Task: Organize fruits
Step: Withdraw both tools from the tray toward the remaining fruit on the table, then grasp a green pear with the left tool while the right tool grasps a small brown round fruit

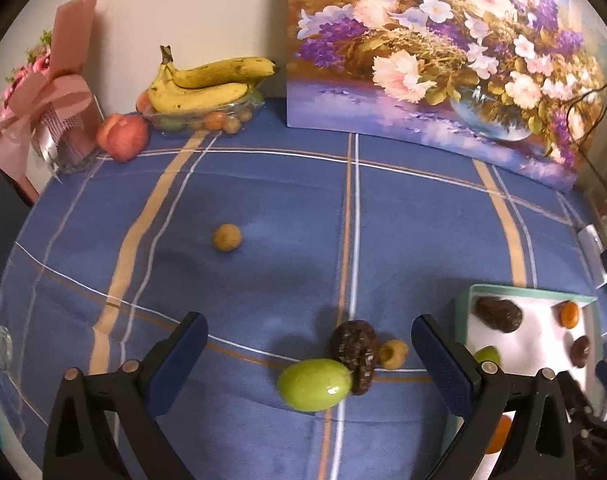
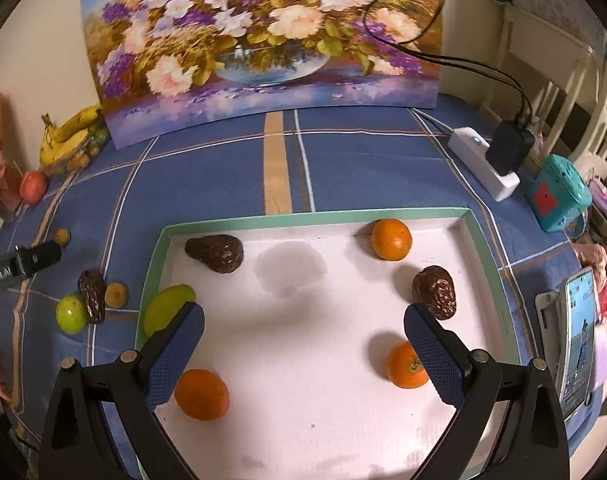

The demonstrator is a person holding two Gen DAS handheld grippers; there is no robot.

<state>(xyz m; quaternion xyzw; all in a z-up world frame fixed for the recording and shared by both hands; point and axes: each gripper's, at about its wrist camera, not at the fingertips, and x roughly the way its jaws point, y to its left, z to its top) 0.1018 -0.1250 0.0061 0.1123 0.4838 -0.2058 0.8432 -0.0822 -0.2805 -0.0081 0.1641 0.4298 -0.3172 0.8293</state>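
Blue plaid tablecloth covers the table. On it sits a shallow white cardboard tray with a green rim, holding three round oranges, two wrinkled dark-brown dates and one smooth oblong green fruit against its left wall.

Right gripper hovers over the tray, jaws wide apart, nothing between them.

Left gripper is likewise spread wide and empty, above a loose cluster on the cloth: a glossy green fruit touching a wrinkled brown date, with a small tan round fruit just beside.

Green fruit likely firm, light, slippery: grip across the short axis. Date soft, sticky: squeeze gently.
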